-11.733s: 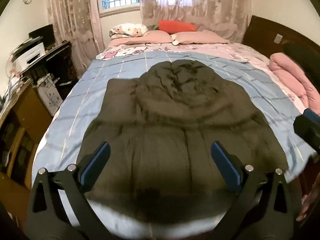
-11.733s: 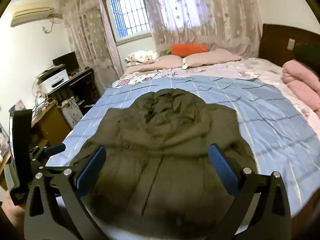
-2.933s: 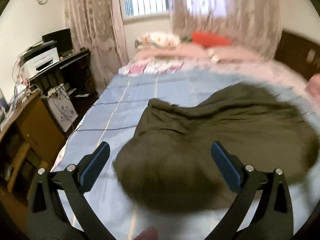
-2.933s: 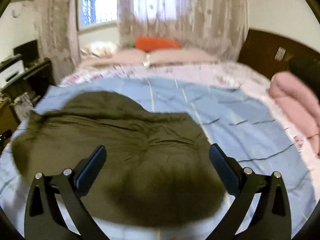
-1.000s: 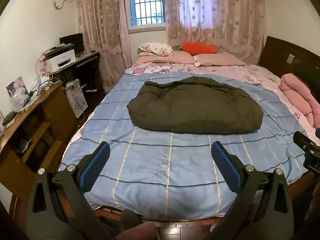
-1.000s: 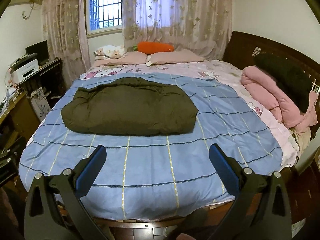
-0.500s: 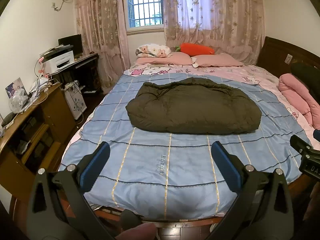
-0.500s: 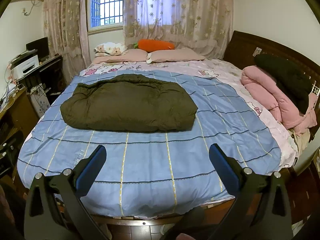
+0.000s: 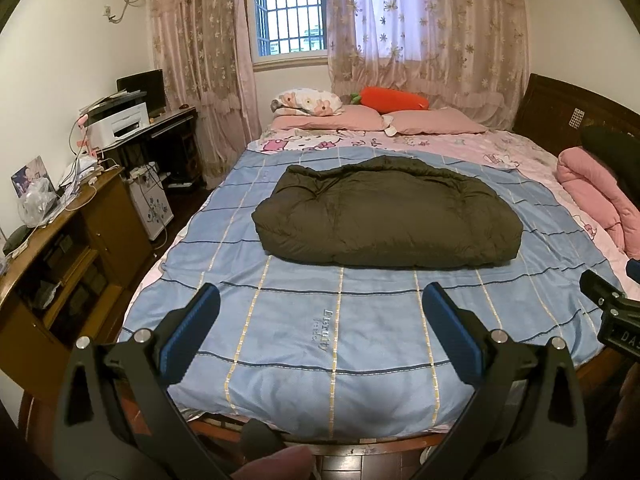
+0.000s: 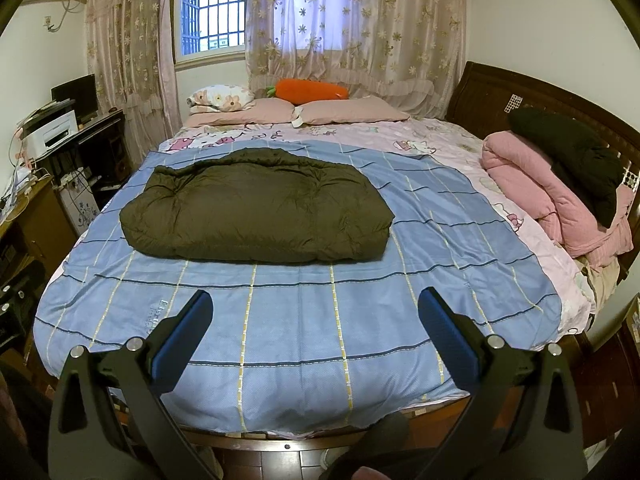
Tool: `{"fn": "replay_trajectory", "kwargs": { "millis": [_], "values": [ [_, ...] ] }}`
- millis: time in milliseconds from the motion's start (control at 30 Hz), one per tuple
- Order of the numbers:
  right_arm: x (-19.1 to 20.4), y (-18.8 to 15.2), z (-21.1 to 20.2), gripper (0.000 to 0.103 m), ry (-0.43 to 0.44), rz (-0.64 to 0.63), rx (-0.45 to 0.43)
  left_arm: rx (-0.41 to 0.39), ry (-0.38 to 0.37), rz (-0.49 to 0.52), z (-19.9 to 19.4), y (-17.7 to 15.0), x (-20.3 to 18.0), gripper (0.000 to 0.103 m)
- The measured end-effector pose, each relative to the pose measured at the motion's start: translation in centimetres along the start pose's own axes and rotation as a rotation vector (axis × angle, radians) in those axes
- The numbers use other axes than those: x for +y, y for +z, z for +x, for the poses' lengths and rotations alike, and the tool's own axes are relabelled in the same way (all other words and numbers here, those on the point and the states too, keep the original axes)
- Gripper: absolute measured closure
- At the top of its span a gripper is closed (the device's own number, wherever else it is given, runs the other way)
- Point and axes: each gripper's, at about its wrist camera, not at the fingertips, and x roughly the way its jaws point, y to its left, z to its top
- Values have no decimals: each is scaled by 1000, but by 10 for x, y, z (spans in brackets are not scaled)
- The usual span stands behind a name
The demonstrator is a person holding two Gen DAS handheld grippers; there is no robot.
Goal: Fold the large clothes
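The coat (image 9: 386,222) lies folded in a fat bundle in the middle of the bed (image 9: 340,340), well ahead of both grippers, with its long side going left to right. The left gripper (image 9: 320,330) and right gripper (image 10: 314,330) are both spread wide and hold nothing. Neither looks closer to it.

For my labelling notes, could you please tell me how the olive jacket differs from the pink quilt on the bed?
The olive jacket lies flat, folded, mid-bed on the blue blanket; the pink quilt is bundled at the right edge by the headboard. The jacket carries nothing; the quilt has a black garment on it. Both look padded.
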Motion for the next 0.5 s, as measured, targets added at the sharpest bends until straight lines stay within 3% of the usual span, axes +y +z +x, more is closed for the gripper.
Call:
{"fn": "replay_trajectory", "kwargs": {
  "millis": [500],
  "values": [
    [0,-1,0,1,-2,-1,-1,-2,3,1,-1,-1,0,2]
  ]
}}
